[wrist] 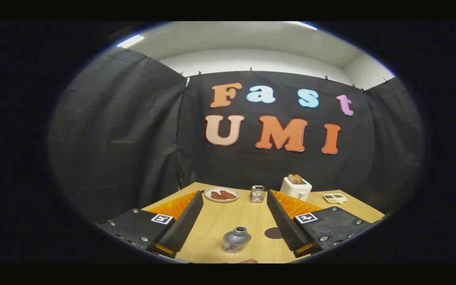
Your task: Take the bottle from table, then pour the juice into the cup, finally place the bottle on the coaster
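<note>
We find no word or number we can read on the table's things. Each half of the gripper [234,193] carries a square black-and-white marker, a coded pattern rather than writing: the left marker [162,218] at about 10 o'clock from the bottle [236,239], the right marker [306,217] at about 2 o'clock. The fingers stand wide apart, the bottle between them, untouched. The bottle's lower band (reddish, blurred) is too small to read.
</note>
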`<action>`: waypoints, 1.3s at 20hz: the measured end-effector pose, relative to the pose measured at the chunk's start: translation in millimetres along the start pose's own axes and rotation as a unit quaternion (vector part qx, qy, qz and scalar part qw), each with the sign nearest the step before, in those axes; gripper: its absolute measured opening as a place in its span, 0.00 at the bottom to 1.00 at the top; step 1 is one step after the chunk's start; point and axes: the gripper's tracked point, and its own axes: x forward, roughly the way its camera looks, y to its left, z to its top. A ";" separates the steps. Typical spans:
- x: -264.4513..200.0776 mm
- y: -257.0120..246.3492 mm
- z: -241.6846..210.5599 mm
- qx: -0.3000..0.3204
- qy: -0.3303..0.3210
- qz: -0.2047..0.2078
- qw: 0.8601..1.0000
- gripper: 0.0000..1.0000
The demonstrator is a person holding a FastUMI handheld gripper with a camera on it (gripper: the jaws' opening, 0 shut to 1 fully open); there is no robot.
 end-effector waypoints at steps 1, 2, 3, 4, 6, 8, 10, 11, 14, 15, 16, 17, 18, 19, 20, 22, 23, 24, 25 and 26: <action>-4.9 -5.7 1.5 0.007 -0.006 -0.002 1.000 0.96; -10.1 -15.6 4.2 0.017 -0.013 -0.010 1.000 0.96; -14.8 -22.0 6.4 0.027 -0.023 -0.016 0.999 0.96; -18.6 -27.4 8.2 0.035 -0.031 -0.016 0.999 0.96; -24.4 -37.2 6.7 0.051 -0.041 -0.018 0.998 0.96; -28.2 -55.3 2.2 0.070 -0.049 -0.036 0.996 0.96; -33.5 -70.5 -4.5 0.084 -0.059 -0.056 0.993 0.96; -35.2 -72.6 -6.6 0.089 -0.066 -0.060 0.992 0.96; -36.0 -70.7 -15.4 0.107 -0.083 -0.050 0.990 0.96; -36.2 -65.7 -18.2 0.105 -0.086 -0.041 0.990 0.96; -35.4 -64.2 -24.4 0.103 -0.083 -0.040 0.990 0.96; -34.7 -65.6 -35.2 0.100 -0.074 -0.046 0.991 0.96; -33.0 -63.8 -45.8 0.096 -0.066 -0.050 0.992 0.96; -31.1 -58.0 -52.9 0.092 -0.059 -0.050 0.993 0.96; -31.0 -52.9 -62.3 0.087 -0.052 -0.049 0.994 0.96; -28.7 -48.1 -83.9 0.081 -0.041 -0.066 0.994 0.96; -28.7 -43.2 -93.9 0.073 -0.038 -0.070 0.994 0.96; -27.5 -32.4 -104.0 0.063 -0.035 -0.062 0.995 0.96; -23.2 -21.6 -113.2 0.051 -0.029 -0.054 0.997 0.96; -19.7 -18.6 -126.0 0.042 -0.015 -0.057 0.997 0.96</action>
